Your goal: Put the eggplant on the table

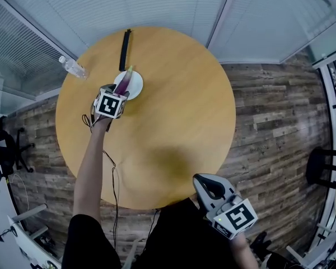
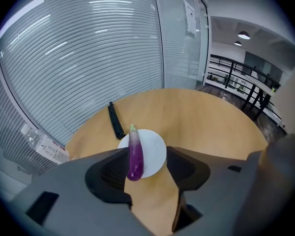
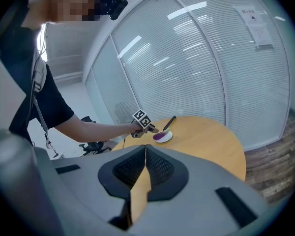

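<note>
Eggplant (image 2: pixel 134 154) shows within wide left hand-held gripper (image 2: pixel 147 156) only in its view; right hand-held gripper (image 3: pixel 146 149) closed.

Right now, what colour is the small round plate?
White; the plate shows best in the left gripper view.

A round wooden table (image 1: pixel 173 122) stands on a plank floor (image 1: pixel 269 122), bearing a white plate (image 1: pixel 136 87). Just beyond the plate lies a black bar (image 1: pixel 124 49); left of the plate, a clear plastic bottle (image 1: pixel 73 67) rests at the table's rim.
</note>
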`<state>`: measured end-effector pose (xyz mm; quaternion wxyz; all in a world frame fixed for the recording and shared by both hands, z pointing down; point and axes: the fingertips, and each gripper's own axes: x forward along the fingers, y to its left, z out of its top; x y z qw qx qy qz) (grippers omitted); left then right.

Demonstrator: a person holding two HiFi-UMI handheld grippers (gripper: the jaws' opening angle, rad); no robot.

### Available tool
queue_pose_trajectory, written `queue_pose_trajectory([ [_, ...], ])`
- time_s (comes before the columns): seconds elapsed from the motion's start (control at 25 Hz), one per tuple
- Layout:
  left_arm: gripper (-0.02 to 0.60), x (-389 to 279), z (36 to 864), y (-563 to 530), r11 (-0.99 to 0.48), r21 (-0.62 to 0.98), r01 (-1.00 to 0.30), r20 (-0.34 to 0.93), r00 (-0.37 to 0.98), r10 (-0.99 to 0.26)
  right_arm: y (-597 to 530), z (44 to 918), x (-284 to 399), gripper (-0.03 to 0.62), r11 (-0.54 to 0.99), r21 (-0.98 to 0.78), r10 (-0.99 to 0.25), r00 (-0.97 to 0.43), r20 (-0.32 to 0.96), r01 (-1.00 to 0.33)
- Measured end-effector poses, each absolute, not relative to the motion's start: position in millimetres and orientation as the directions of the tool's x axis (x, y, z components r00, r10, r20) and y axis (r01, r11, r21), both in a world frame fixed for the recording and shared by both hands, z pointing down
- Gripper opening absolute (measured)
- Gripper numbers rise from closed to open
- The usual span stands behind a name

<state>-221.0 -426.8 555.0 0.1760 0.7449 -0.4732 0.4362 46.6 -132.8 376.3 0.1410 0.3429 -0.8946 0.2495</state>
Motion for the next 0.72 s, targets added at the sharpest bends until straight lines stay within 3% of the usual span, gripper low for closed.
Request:
queue_pose_trajectory([
  [0.48, 0.112, -199.5, 521.1, -350.2, -0.420, -0.221, -0.880, 0.797, 0.086, -0.598, -95.7, 364.2, 105.4, 0.017, 0.663, -0.336, -0.563, -0.741, 0.365, -0.669],
  [0.6, 0.062, -193.3, 514.6, -323.7, -0.381, -0.197, -0.903, 0.798, 0.078, -0.597, -80.4, 361.3, 118.5, 0.017, 0.674, -0.332, -0.562, -0.750, 0.350, -0.660],
  [0.72, 0.051, -178.3, 505.2, -303.6, -0.340, -0.160, -0.926, 0.790, 0.086, -0.607, -70.2, 359.7, 136.0, 0.017, 0.684, -0.330, -0.560, -0.758, 0.333, -0.650],
])
